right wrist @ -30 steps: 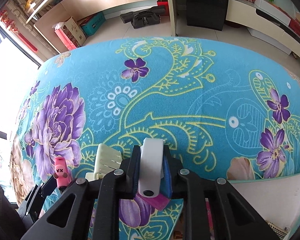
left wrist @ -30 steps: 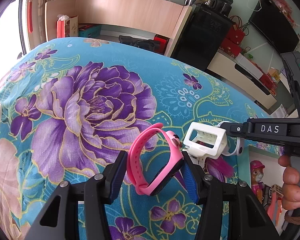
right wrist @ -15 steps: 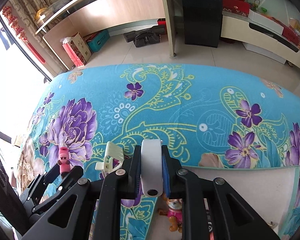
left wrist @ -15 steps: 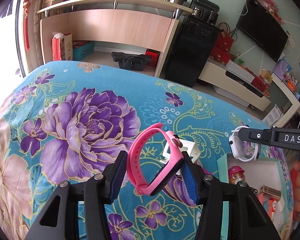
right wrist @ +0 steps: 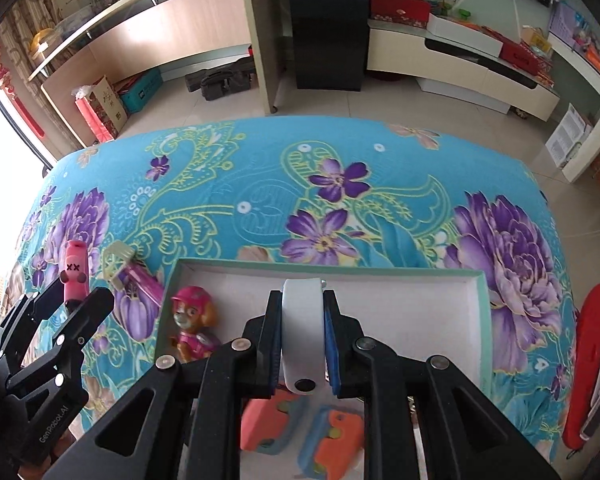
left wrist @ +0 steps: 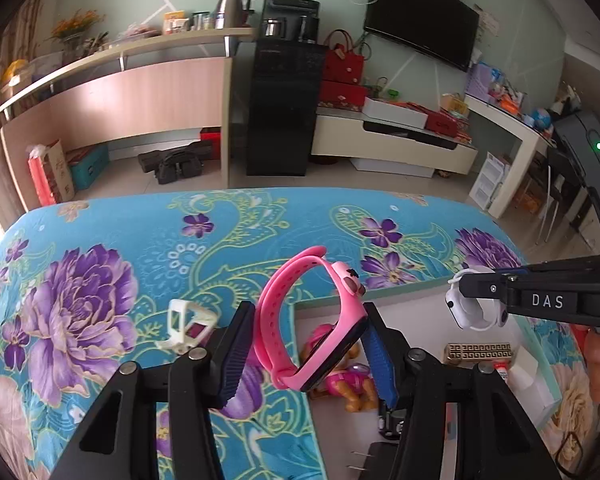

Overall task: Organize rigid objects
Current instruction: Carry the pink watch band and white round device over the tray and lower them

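My left gripper [left wrist: 306, 354] is shut on a pink watch [left wrist: 312, 320] and holds it in the air by the near left corner of a white tray with a mint rim [right wrist: 485, 320]. My right gripper [right wrist: 302, 344] is shut on a white watch band [right wrist: 302, 328] above the tray's middle. In the left wrist view the white watch [left wrist: 470, 312] hangs from the right gripper's tip. In the right wrist view the left gripper [right wrist: 70, 300] with the pink watch [right wrist: 74, 268] stands left of the tray.
The tray holds a pink toy dog [right wrist: 192, 324], orange and blue toy blocks [right wrist: 304, 428], a patterned gold bar [left wrist: 480, 352] and a small white box [left wrist: 528, 384]. A cream plastic holder [left wrist: 184, 324] lies on the floral cloth [right wrist: 260, 184] left of the tray. A red object [right wrist: 596, 360] lies at the right edge.
Both grippers have risen and moved right, over the tray, each still holding its watch. The cream holder now lies behind, to the left.
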The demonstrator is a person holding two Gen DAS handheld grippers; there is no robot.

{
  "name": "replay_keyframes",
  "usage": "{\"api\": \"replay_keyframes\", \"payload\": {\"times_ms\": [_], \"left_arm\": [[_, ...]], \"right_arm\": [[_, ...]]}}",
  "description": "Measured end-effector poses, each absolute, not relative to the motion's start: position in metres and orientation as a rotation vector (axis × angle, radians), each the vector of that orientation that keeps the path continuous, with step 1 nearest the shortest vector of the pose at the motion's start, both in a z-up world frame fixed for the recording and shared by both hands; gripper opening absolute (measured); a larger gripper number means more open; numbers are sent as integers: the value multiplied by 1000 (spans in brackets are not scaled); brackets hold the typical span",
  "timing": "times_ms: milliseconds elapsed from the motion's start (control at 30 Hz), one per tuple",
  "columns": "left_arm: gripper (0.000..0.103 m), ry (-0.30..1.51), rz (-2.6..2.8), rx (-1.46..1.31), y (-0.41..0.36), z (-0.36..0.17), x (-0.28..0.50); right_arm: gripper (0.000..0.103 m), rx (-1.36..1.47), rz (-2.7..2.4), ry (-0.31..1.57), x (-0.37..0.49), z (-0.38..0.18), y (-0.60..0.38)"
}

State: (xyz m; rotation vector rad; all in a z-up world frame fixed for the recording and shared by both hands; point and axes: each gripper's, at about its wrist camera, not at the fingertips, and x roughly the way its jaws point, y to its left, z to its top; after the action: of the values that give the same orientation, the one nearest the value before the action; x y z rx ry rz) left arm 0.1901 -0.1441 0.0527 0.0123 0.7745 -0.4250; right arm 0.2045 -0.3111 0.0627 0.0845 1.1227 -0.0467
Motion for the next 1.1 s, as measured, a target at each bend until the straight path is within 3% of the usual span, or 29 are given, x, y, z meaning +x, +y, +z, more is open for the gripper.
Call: {"api": "replay_keyframes", "payload": {"times_ms": [333,1100], "left_arm": [[56,797,-488,123,-210,32,179],[57,812,-488,181,-234,15,178]], "right_arm": [[19,92,-183,1146,176,52,-379],[19,126,-227,1200,172,19,-407]]}}
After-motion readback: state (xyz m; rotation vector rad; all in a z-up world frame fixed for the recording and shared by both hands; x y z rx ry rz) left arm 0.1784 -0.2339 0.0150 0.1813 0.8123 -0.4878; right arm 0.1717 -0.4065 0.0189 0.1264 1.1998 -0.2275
